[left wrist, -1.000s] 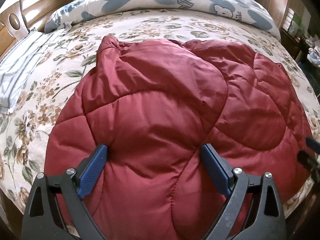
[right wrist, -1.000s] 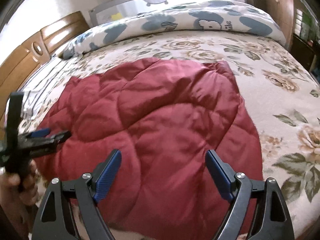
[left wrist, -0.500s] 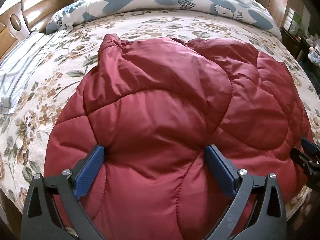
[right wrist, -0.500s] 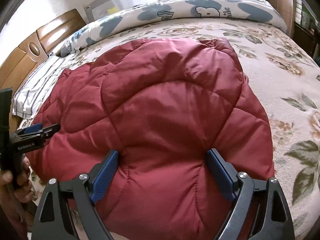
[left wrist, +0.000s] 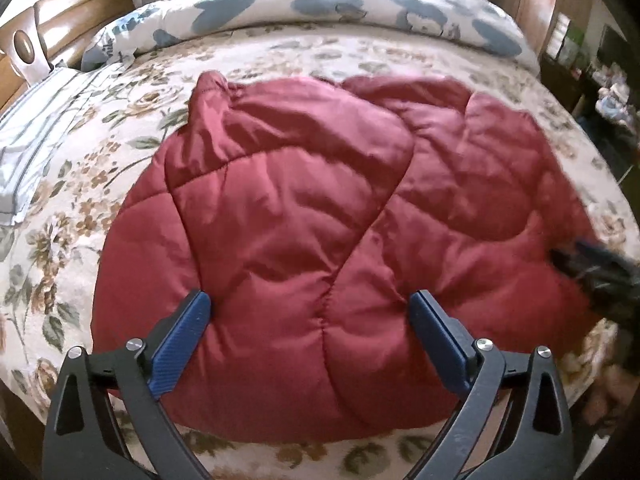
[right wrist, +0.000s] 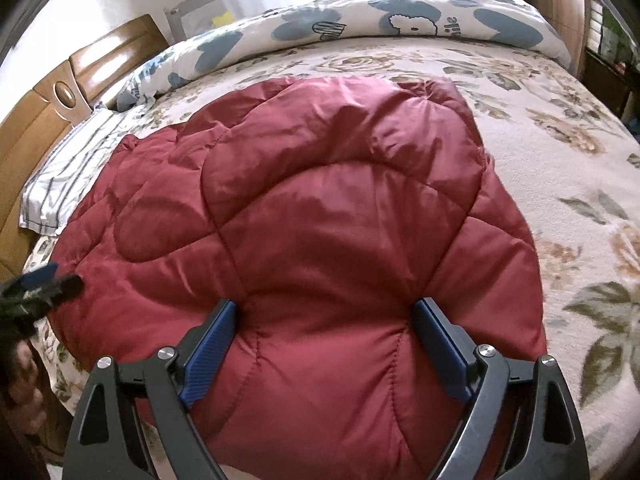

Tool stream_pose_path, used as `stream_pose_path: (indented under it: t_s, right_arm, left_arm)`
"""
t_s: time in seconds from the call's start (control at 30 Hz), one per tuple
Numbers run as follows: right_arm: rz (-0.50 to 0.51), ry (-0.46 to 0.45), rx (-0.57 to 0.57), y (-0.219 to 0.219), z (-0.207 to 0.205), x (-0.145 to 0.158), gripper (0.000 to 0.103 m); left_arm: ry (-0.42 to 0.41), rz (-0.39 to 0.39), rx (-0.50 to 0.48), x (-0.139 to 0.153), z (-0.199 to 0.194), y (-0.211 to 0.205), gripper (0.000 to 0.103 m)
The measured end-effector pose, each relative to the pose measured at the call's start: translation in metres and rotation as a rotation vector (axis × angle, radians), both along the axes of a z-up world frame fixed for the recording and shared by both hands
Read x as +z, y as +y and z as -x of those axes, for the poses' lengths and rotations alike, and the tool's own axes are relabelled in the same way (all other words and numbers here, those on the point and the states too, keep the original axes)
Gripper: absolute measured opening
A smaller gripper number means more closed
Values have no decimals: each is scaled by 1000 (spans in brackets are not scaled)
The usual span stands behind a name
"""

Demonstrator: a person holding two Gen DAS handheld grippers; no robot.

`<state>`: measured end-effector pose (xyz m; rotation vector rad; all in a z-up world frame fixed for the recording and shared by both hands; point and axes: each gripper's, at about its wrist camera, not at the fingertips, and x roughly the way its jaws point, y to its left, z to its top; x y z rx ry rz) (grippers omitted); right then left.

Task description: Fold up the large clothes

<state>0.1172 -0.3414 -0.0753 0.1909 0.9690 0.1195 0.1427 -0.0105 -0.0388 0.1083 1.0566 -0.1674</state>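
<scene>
jacket: red quilted jacket (left wrist: 320,240) lies on the bed (left wrist: 100,208), spread from the picture's middle toward 3 o'clock in the left view; one puffy layer is already laid over another, with a bunched corner at 11 o'clock
progress: judged partly folded, since an overlap shows across the middle and the shape is a rough block, not flat and open; edges are uneven, so more folds and squaring up likely remain
left gripper: left gripper (left wrist: 310,320) has jaws wide apart, tilted steeply down over the near part of the jacket; blue pads (left wrist: 184,340) sit against the puffy fabric without pinching it, nothing clamped
right gripper: right gripper (right wrist: 324,326) also stands spread, angled down at the near edge, pads (right wrist: 210,348) flanking a bulge of fabric, no grip seen
each other: in the left view the right gripper is a blur at 3 o'clock; in the right view the left one shows at 9 o'clock
around: pillow (left wrist: 36,148) at 9 o'clock, duvet (left wrist: 320,12) at 12, headboard (left wrist: 72,20) at 10
</scene>
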Motion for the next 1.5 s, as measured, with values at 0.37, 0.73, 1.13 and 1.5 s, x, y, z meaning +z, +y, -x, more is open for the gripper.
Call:
stream_pose_path:
  t_s: [0.37,0.73,1.13,1.5]
  right_arm:
    - [-26,10,41,5,-18,-14,94]
    - [-9,-5,38,10,-14,-14,94]
    - [-21,-12,41,6,-17,-19,96]
    - [-46,-50,21,-1,10,13,92]
  left_arm:
    - [14,10,26,-11,-12,3,103]
    - [10,-3,34,-14,-13,1,103]
    - [-1,-15,37,-16,-17,0,103]
    - [-19,42,54,7,4,10,103]
